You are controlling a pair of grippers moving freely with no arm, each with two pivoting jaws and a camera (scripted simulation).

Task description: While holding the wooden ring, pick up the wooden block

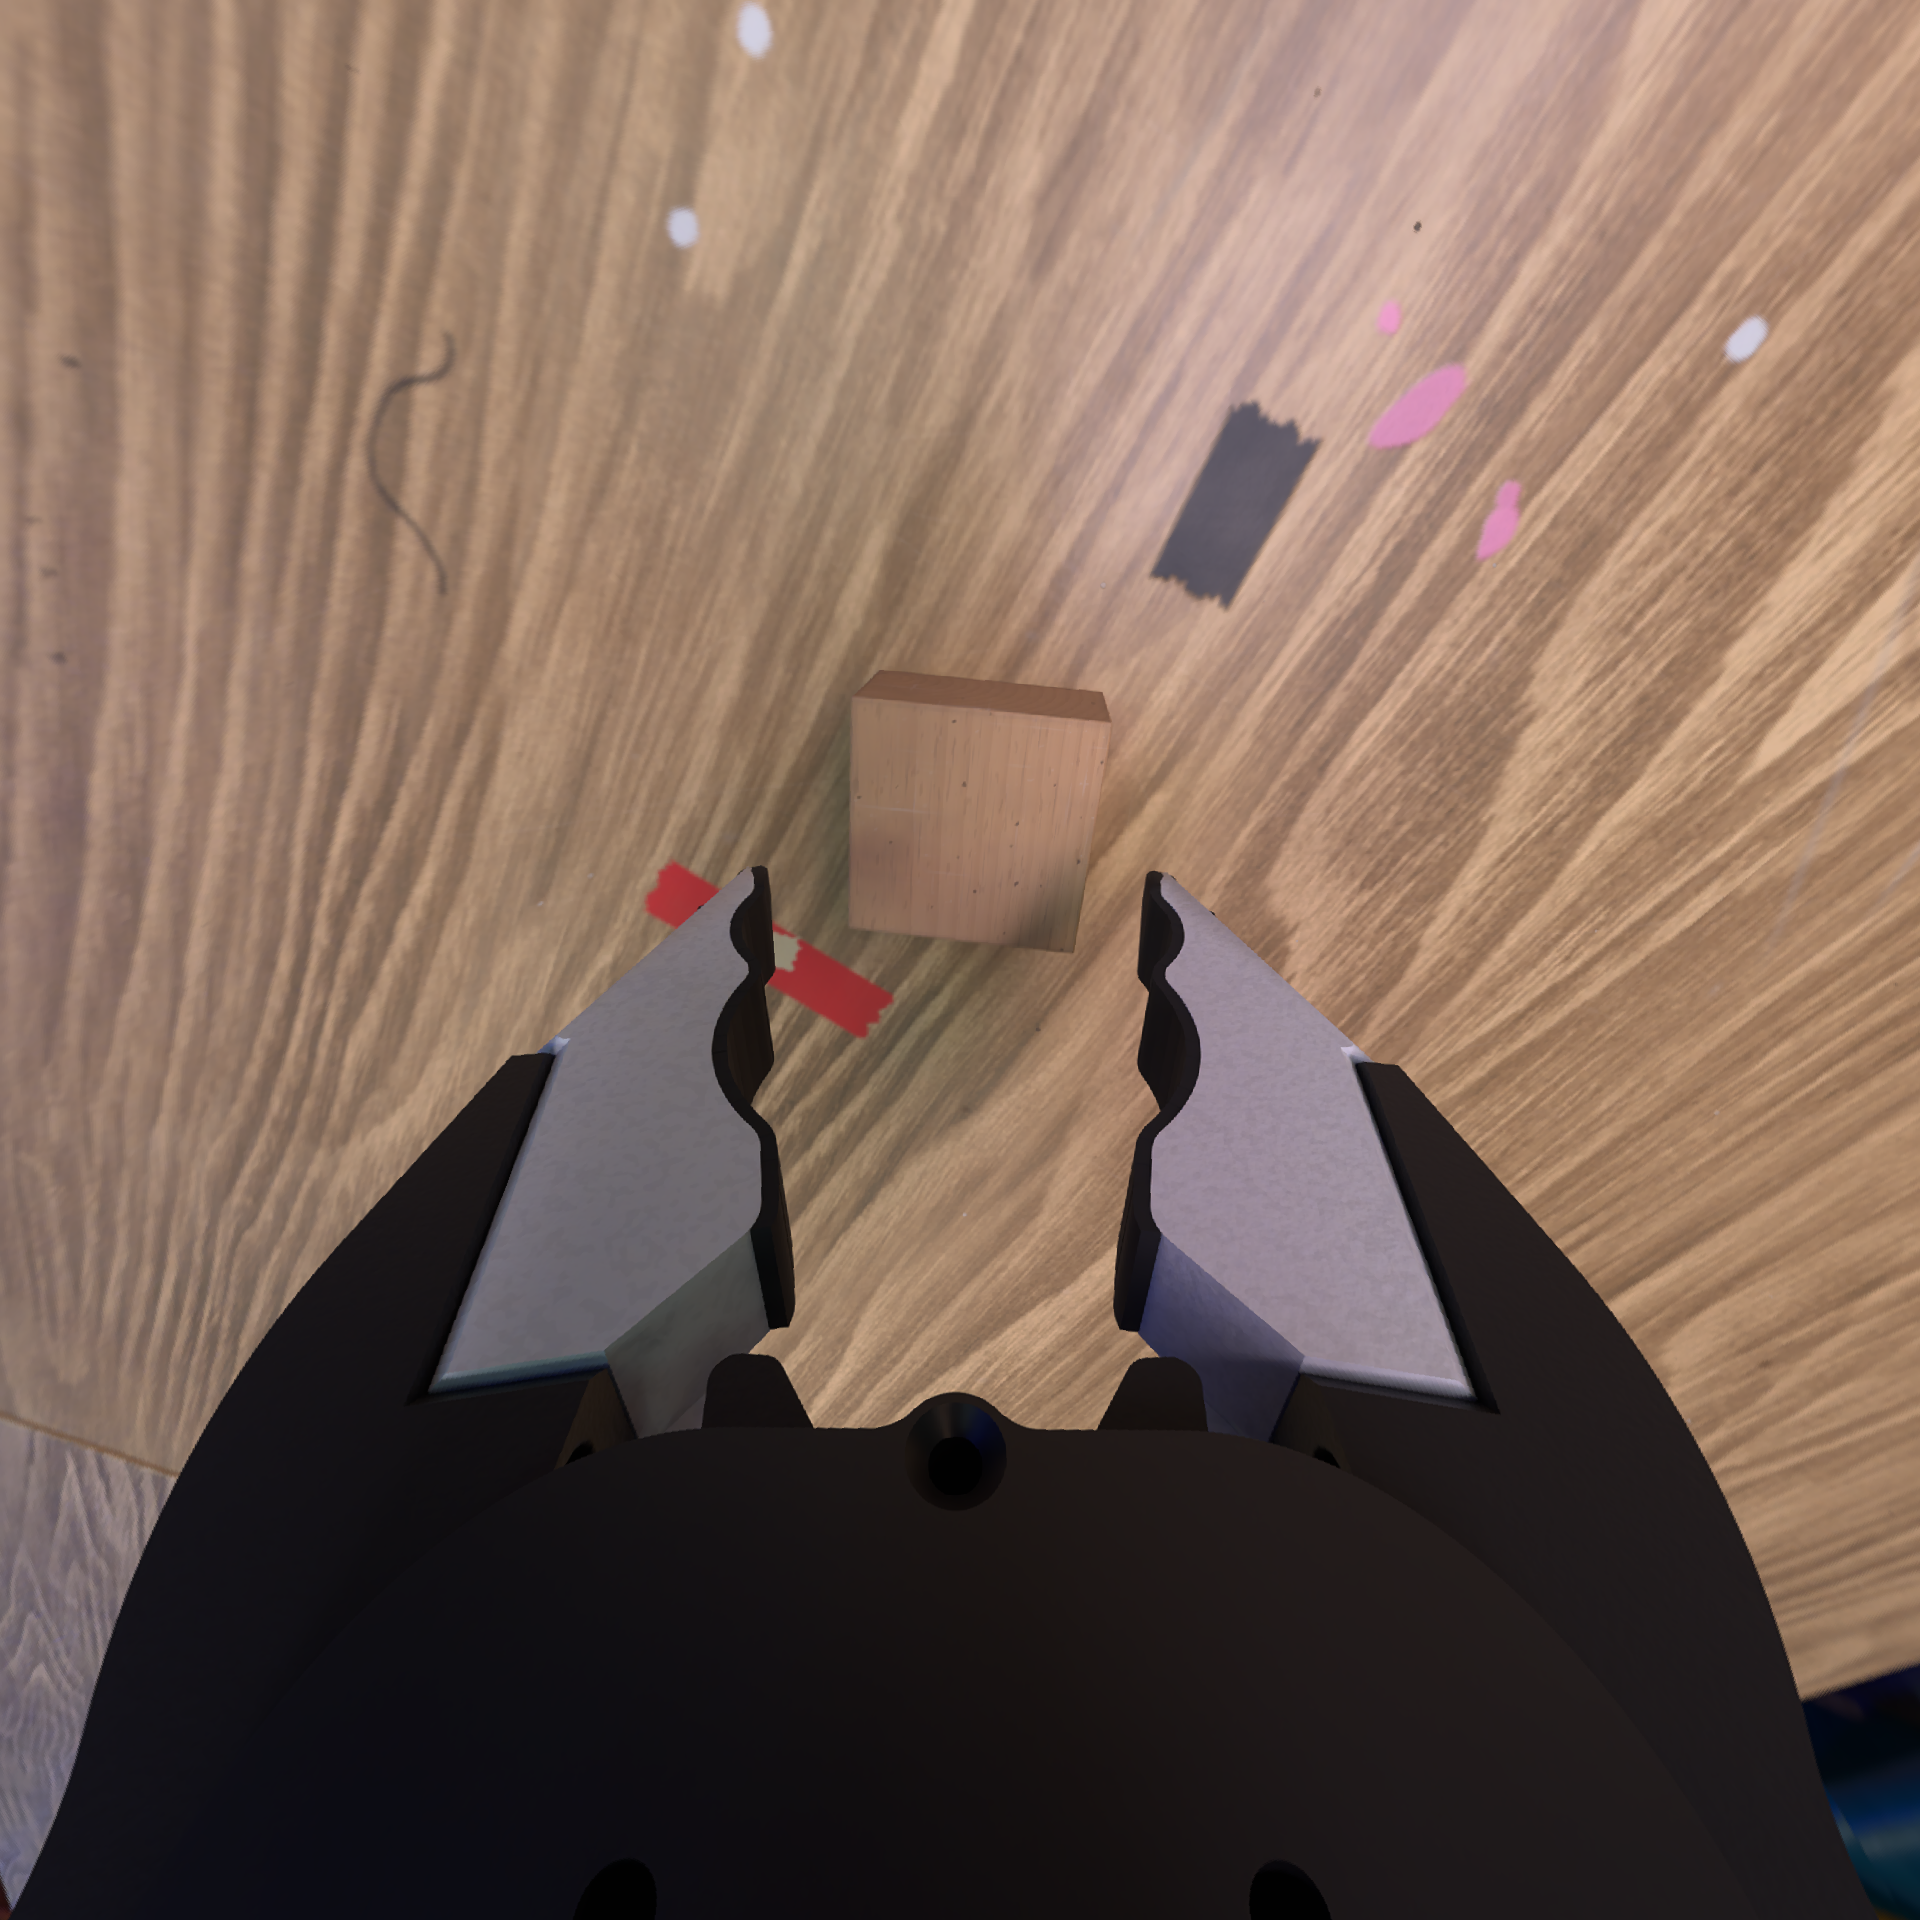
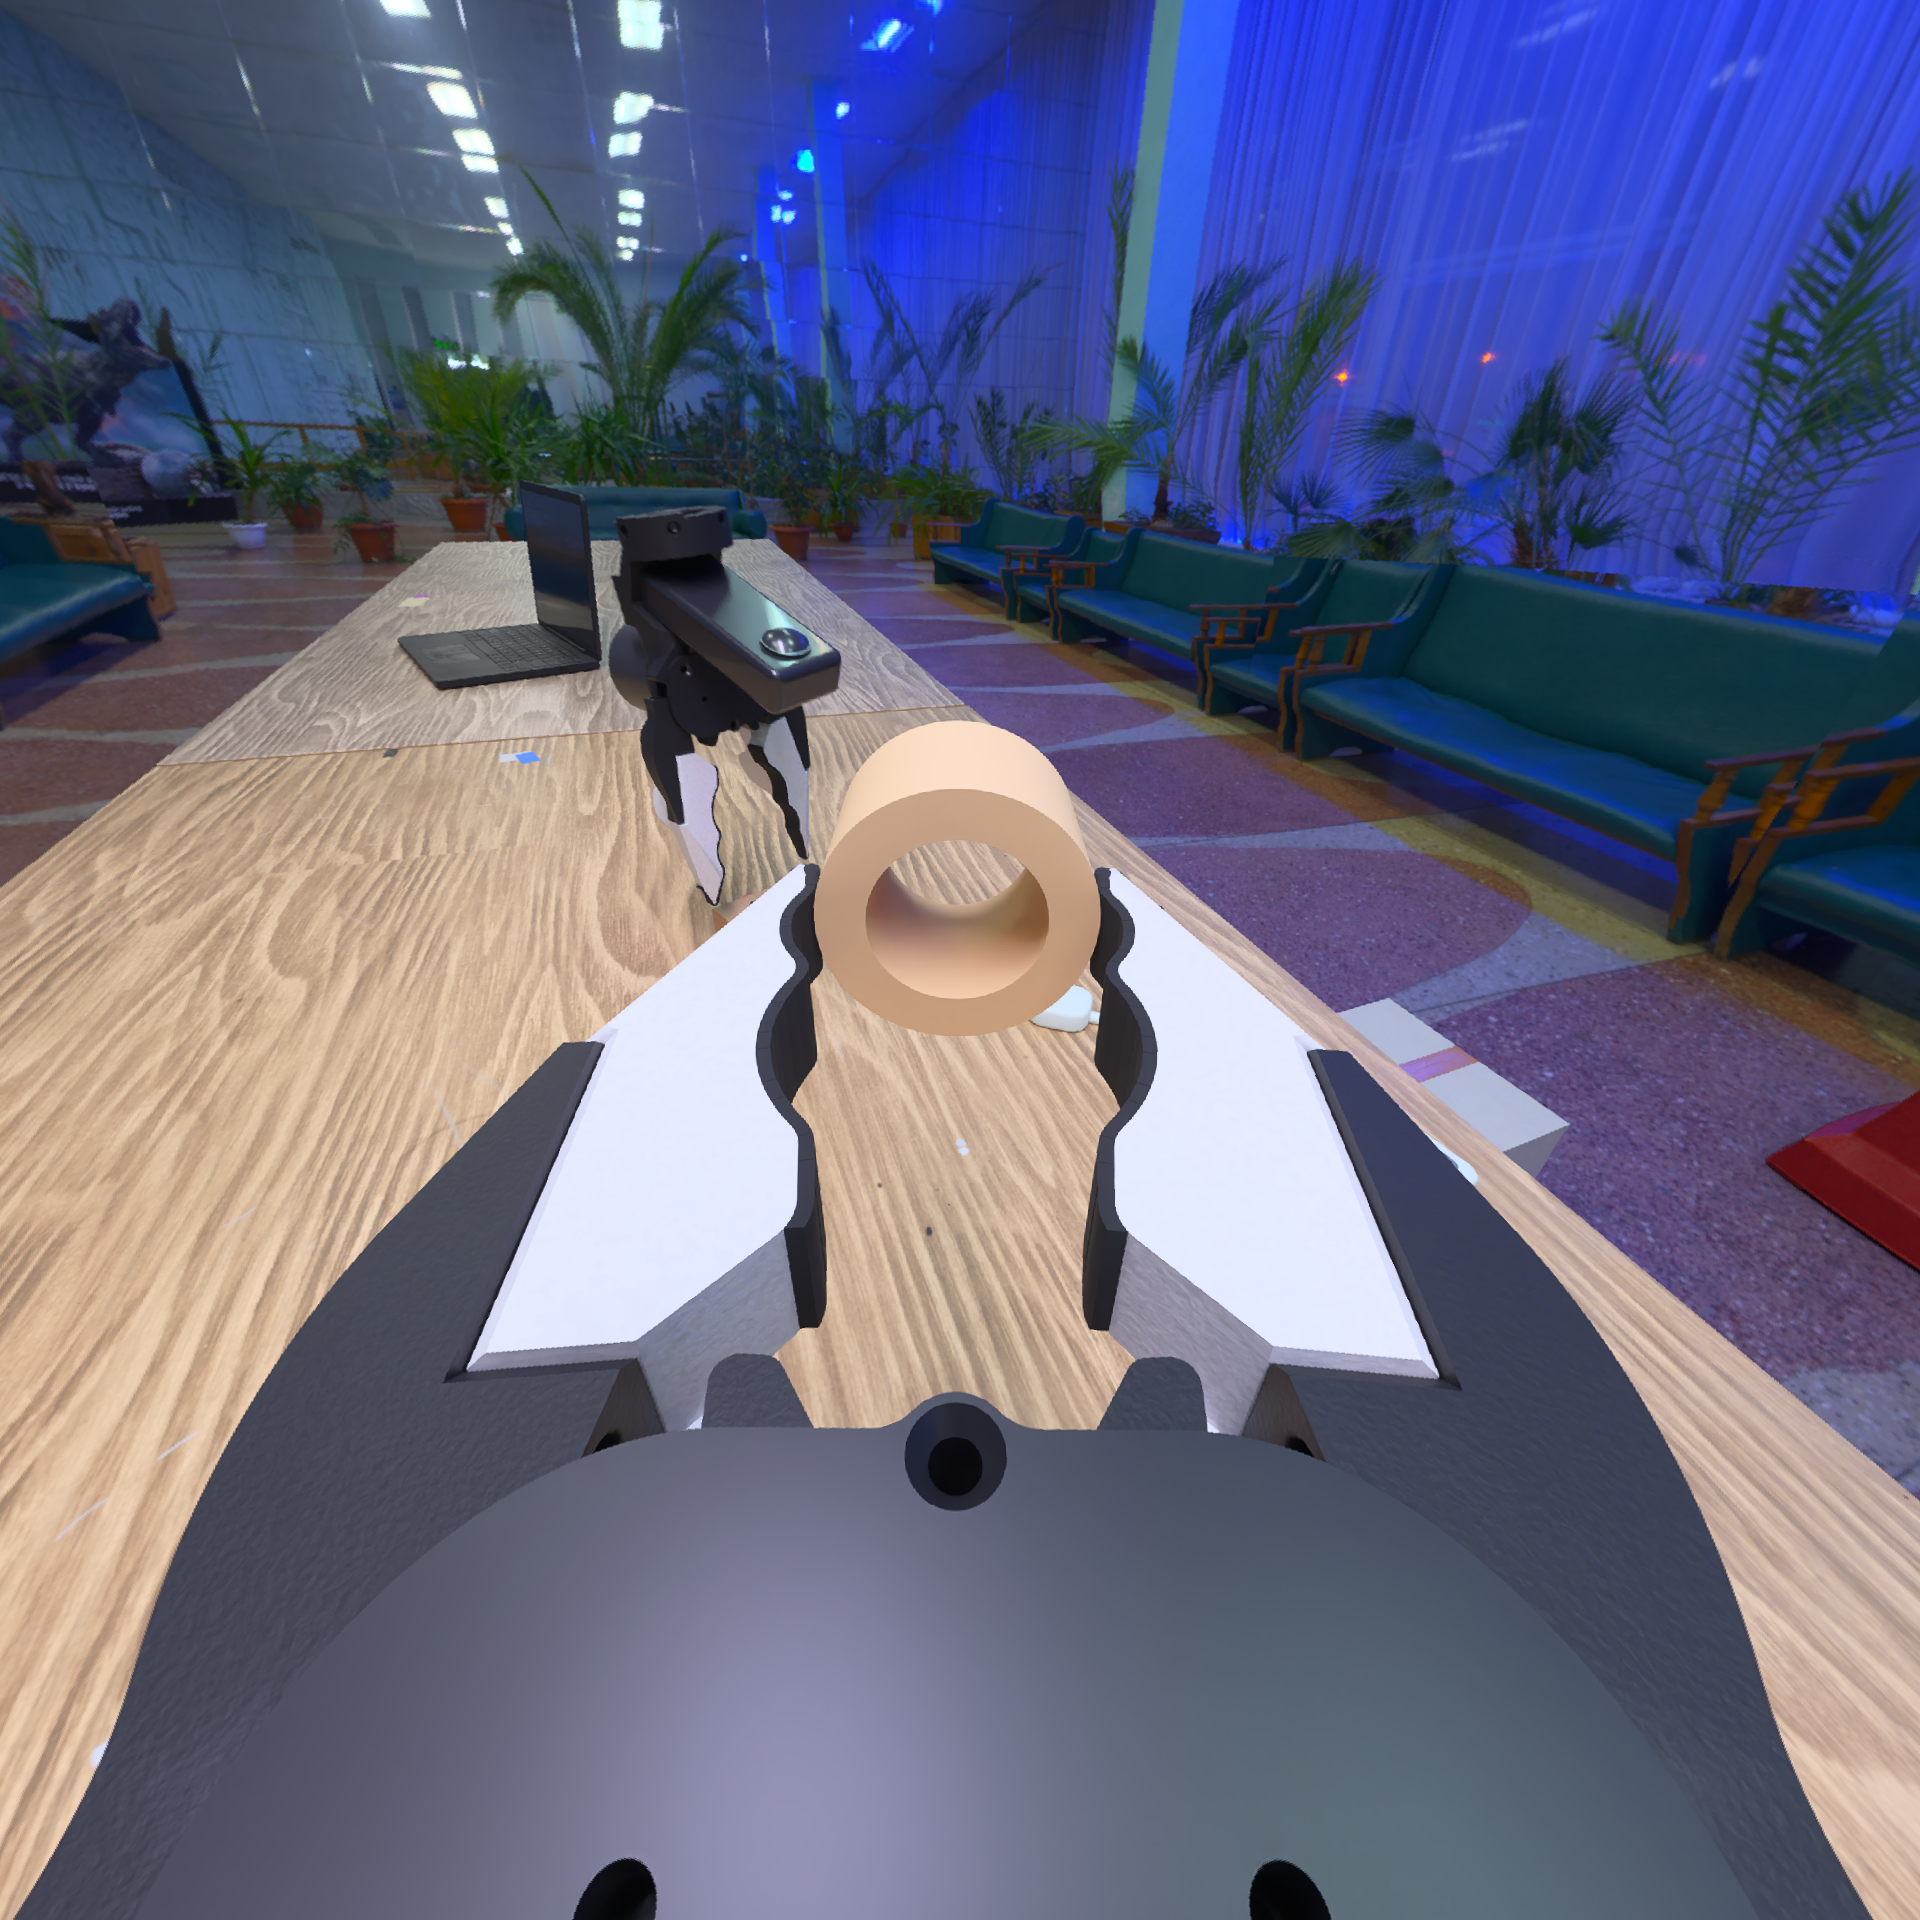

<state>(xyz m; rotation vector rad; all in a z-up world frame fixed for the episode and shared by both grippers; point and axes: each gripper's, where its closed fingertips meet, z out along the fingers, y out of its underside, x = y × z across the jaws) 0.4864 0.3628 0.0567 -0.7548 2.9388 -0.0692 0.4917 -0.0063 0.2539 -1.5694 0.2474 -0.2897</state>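
Left wrist view: the left gripper (image 1: 956, 883), fingers spread, hangs above the wooden block (image 1: 977, 816) at frame centre on the table (image 1: 312, 520). Right wrist view: the right gripper (image 2: 954, 883) pinches the wooden ring (image 2: 954, 881) mid-frame.

The left gripper (image 1: 954, 883) hangs spread above the wooden block (image 1: 977, 816) on the table (image 1: 312, 727).
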